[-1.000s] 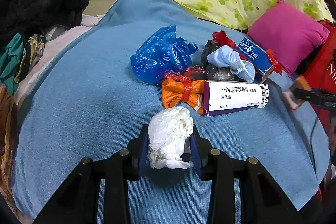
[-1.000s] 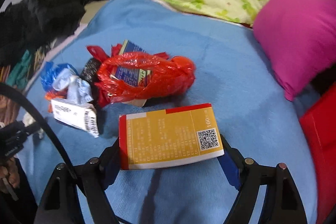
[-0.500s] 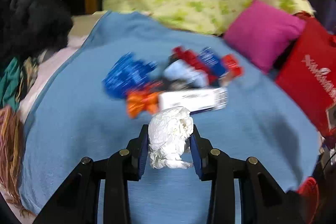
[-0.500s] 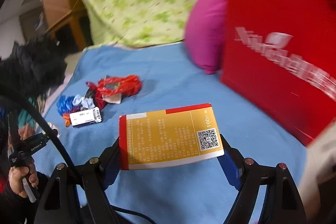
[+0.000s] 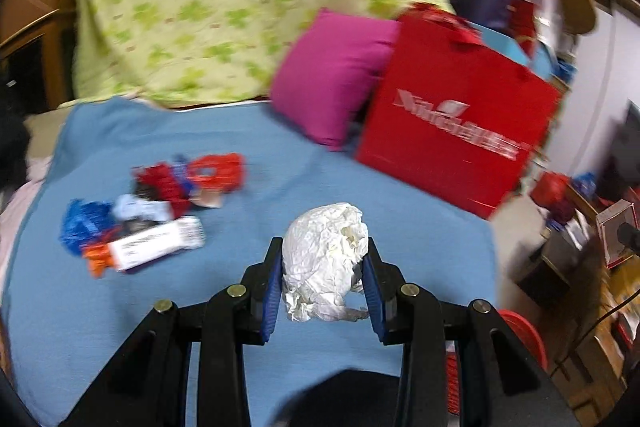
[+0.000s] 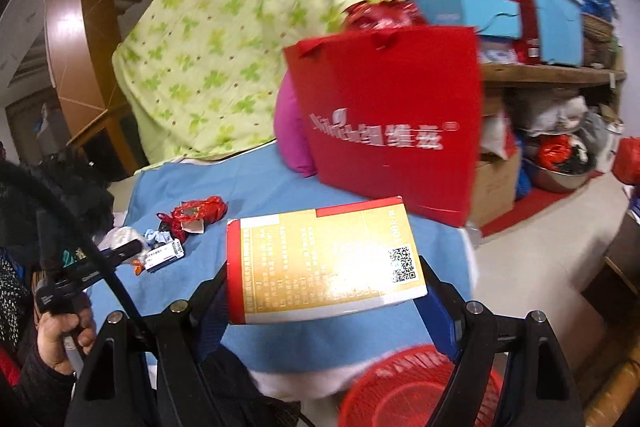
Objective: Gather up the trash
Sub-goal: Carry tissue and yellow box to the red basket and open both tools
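My left gripper (image 5: 322,269) is shut on a crumpled white tissue ball (image 5: 326,259), held above the blue blanket (image 5: 240,307). My right gripper (image 6: 324,287) is shut on a yellow and red carton (image 6: 320,263) with a QR code, held flat above the bed's near corner. A pile of leftover trash (image 5: 156,203) lies on the blanket to the left: blue, orange and red plastic bags and a white medicine box (image 5: 158,243). The same trash pile (image 6: 180,231) shows small in the right wrist view. A red mesh basket (image 6: 416,387) sits on the floor below the carton, and its rim (image 5: 528,339) shows at the bed's right edge.
A red paper bag (image 5: 456,131) leans on a magenta pillow (image 5: 332,79) at the back right of the bed, with a green floral quilt (image 5: 224,3) behind. A person's hand (image 6: 64,331) holds the left gripper's handle. Cluttered shelves and boxes (image 6: 540,27) stand to the right.
Both grippers have lifted and swung right, away from the trash pile, each keeping its grip. The red paper bag, the floor and the red basket have come into view.
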A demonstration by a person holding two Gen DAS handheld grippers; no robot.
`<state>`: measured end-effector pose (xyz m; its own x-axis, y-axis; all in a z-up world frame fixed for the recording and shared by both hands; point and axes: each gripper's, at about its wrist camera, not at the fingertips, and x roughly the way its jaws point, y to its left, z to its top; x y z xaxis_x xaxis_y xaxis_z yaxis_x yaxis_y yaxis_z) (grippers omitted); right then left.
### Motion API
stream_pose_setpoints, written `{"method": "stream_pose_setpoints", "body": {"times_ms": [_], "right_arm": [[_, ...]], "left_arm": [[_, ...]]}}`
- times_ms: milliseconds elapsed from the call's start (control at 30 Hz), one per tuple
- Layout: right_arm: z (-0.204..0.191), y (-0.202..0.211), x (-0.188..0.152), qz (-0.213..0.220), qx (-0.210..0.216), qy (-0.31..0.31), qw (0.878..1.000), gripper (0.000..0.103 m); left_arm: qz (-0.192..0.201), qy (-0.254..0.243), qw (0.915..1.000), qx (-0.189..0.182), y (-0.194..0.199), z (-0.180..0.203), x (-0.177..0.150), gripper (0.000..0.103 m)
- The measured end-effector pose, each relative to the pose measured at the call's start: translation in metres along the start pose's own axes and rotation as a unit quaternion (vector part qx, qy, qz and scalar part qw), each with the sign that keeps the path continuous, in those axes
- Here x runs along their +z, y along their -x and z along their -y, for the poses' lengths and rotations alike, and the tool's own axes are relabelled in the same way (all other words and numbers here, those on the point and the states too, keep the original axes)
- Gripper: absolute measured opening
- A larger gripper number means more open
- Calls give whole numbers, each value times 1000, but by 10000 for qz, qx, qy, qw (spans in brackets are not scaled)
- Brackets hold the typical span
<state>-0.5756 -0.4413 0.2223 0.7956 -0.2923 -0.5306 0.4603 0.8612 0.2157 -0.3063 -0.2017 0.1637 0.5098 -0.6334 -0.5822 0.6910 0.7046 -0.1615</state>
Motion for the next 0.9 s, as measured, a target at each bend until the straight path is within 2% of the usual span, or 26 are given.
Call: {"method": "stream_pose_setpoints", "body": {"times_ms": [167,400,500,633,900], "right_arm": [[32,26,-39,-181,-379,-247,9988,83],[91,-7,-108,-902,-765,-974,9882,83],[104,-28,-132,-1201,-917,-1017,9833,83],[114,-50,-161,-1517,-919,-1085,9781,84],[122,-74,-190,-1975,-858,-1130,9700,85]], "left_arm": [[-192,-450,9975,-515,-5,65,-12,38],[-566,-1049,9889,-882,-23,130,-37,38],[-723,-1146,9857,-997,-30,146,-46,38],[-934,-1251,9814,-1115,-49,166,-54,38],[-1287,-1463,9717,-1336,-74,201,-71,38]]}}
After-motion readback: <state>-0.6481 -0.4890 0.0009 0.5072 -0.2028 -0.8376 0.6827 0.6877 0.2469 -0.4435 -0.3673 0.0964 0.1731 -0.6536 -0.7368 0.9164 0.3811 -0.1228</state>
